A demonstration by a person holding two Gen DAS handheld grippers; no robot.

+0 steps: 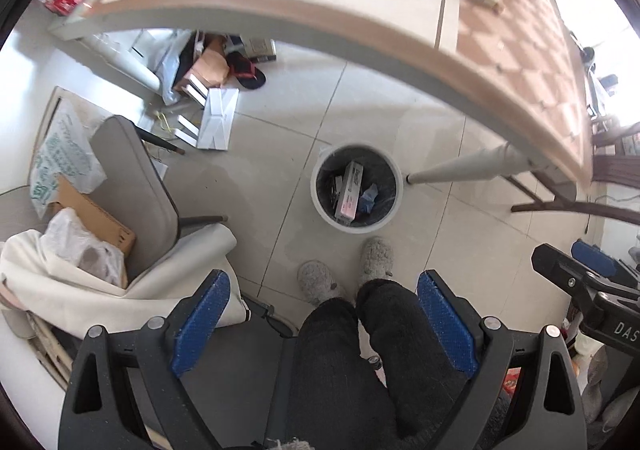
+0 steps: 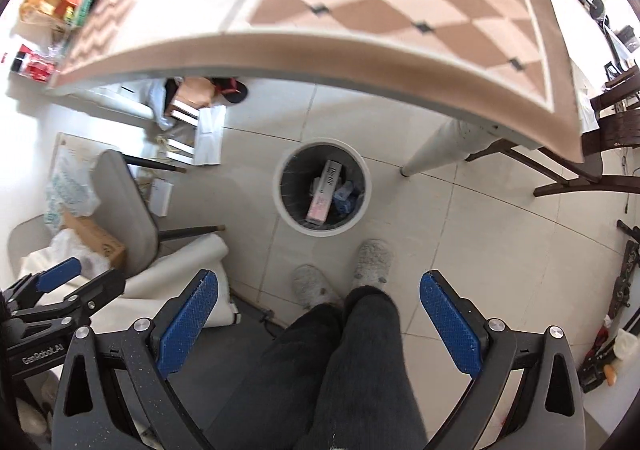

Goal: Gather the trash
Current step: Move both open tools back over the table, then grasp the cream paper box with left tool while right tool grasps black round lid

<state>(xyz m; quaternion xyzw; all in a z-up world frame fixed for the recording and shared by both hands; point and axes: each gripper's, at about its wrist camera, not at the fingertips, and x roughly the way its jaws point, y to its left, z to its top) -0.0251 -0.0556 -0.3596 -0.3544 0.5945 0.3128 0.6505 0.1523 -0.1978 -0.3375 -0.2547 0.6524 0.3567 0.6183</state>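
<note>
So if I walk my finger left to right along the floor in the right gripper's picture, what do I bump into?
Grey chair → white trash bin → white table leg → dark wooden chair.

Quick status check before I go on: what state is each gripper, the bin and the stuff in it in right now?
Left gripper: open, nothing between its fingers.
Right gripper: open, nothing held.
Trash bin: upright on the floor, no lid, partly filled.
Pink-and-white box: lying inside the bin.
Blue wrapper: crumpled in the bin beside the box.
</note>
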